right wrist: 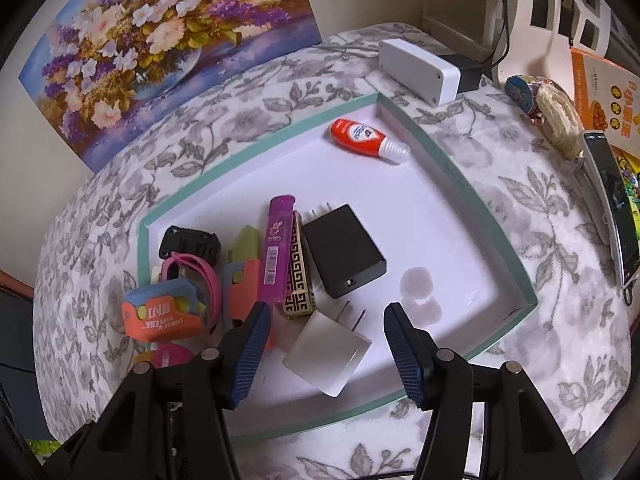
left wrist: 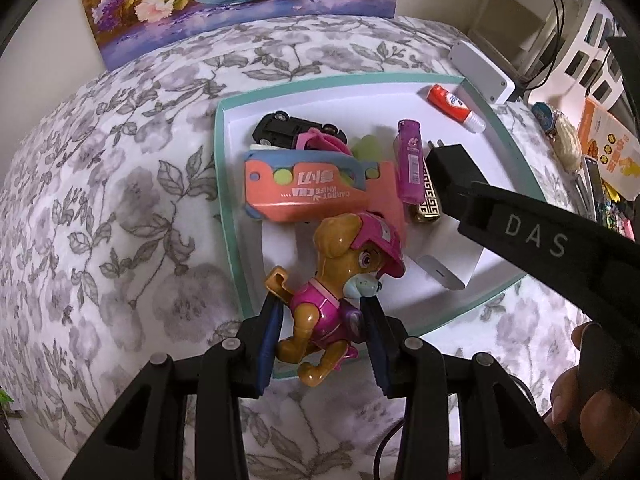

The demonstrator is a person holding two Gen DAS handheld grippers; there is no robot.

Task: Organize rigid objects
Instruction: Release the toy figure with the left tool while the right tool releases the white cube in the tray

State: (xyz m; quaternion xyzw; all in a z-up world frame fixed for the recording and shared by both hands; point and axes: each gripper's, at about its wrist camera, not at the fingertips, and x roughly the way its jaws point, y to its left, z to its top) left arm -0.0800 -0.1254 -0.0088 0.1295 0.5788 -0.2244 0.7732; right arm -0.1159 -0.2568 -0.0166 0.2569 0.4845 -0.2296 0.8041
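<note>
My left gripper is shut on a pink-and-brown toy puppy and holds it above the near edge of a white tray with a teal rim. In the tray lie an orange carrot-knife toy, a black toy car, a purple lighter, a black charger, a white plug and a red-and-white glue bottle. My right gripper is open and empty, low over the white plug. Its arm crosses the left wrist view.
The tray sits on a grey floral cloth. A flower painting leans against the back wall. A white box, a phone and snack packets lie to the right of the tray.
</note>
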